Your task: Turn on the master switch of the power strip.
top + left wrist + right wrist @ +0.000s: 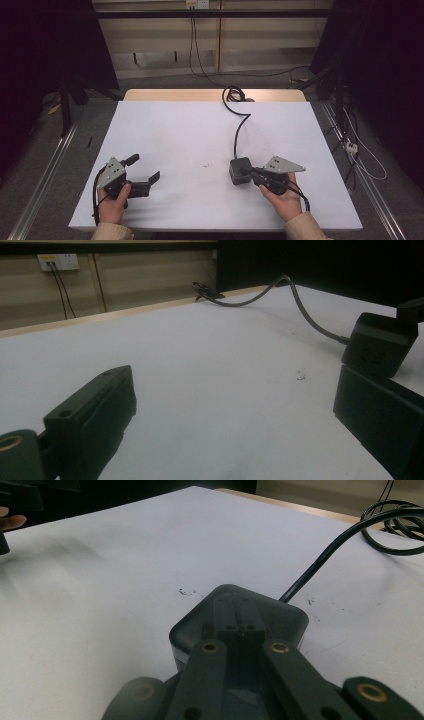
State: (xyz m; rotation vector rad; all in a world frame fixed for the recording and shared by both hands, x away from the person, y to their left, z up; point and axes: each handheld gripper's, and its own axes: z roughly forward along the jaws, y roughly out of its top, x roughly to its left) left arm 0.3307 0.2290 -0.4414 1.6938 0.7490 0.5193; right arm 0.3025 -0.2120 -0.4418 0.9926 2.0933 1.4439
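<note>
Right hand-held gripper (239,630) closed atop power cube (280,617)

Power cube (240,171): showing dark grey, nearly black, with a black cord (239,127) trailing from it. Table cover (180,130): showing plain white, carrying a few small dark specks (205,164). Table edge (150,95): showing pale wood. Left gripper (146,169) and right gripper (250,172): showing black jaws under grey plates. Sleeves (306,229): showing beige.
</note>
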